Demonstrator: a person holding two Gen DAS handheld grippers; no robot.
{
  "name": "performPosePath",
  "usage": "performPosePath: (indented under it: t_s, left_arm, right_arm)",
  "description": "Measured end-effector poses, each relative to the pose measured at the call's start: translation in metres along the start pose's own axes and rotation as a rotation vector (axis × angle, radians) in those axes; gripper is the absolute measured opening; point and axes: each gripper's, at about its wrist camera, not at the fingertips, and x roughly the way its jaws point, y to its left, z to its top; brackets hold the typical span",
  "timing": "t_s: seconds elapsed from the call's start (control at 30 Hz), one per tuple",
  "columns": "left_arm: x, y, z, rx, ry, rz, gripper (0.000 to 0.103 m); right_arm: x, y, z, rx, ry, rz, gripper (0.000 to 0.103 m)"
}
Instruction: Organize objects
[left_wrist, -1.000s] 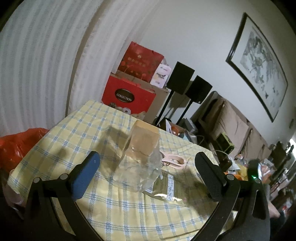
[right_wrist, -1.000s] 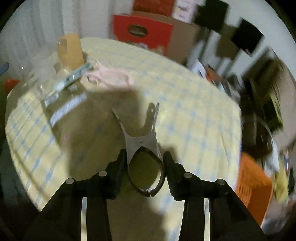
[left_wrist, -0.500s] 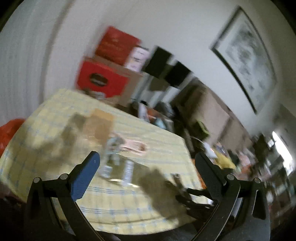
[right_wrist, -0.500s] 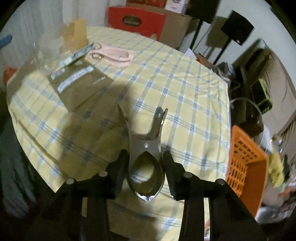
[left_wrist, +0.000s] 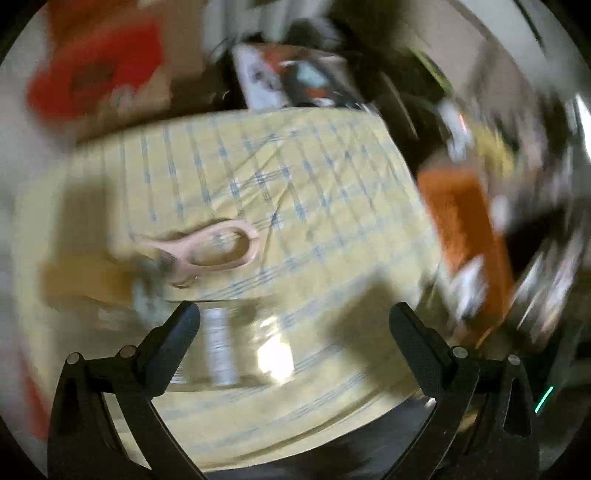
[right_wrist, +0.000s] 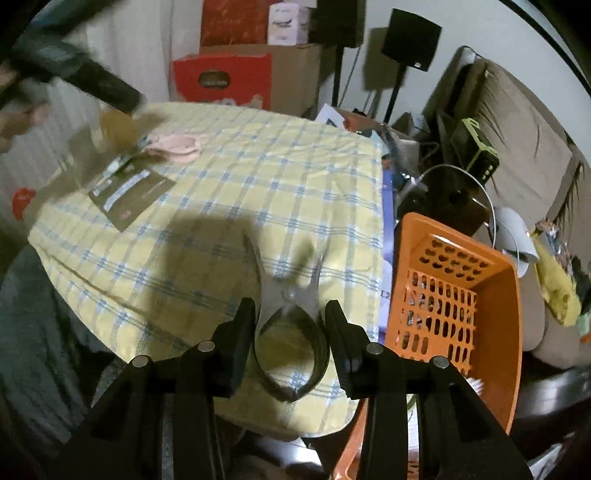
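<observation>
The right gripper (right_wrist: 290, 332) is clamped on a metal clip-like tool (right_wrist: 290, 314): its rounded dark spring loop sits squeezed between the two black pads, and its two thin prongs splay forward past the fingertips. The tool hangs in the air above the near edge of the table, clear of the yellow checked tablecloth (right_wrist: 229, 192). Just to the right of the jaws, beside the table's edge and lower, stands an orange perforated plastic basket (right_wrist: 491, 295).

Farther out on the cloth, toward the far left corner, lie a brown flat packet (right_wrist: 135, 199) with pale labels and, just beyond it, pink-handled scissors (right_wrist: 177, 146). A yellowish block (right_wrist: 114, 123) in clear wrapping sits at that corner, with the dark body of the other gripper above it.

The left gripper (left_wrist: 293, 330) has its jaws spread wide with nothing between the pads. The view is badly blurred. Under the gap is a glossy clear wrapper (left_wrist: 236, 343) on the cloth; whether the fingers touch it I cannot tell. Ahead and to the left of the jaws lie the pink-handled scissors (left_wrist: 210, 247), apart from both fingers. The orange basket (left_wrist: 465, 236) shows at the right.
</observation>
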Motion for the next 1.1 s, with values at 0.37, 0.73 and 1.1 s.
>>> performPosePath:
  t_s: [0.37, 0.73, 1.1]
  left_arm:
    - [0.065, 0.033, 0.002, -0.375, -0.072, 0.061, 0.099]
    - [0.061, 0.073, -0.014, -0.708, -0.189, 0.051, 0.098]
    - [0.066, 0.069, -0.003, -0.771, -0.107, 0.203, 0.059]
  right_arm:
    - [0.007, 0.008, -0.002, -0.007, -0.017, 0.023, 0.038]
    - [0.01, 0.011, -0.002, -0.016, -0.017, 0.069, 0.038]
    - [0.004, 0.018, -0.002, -0.054, -0.024, 0.069, 0.038]
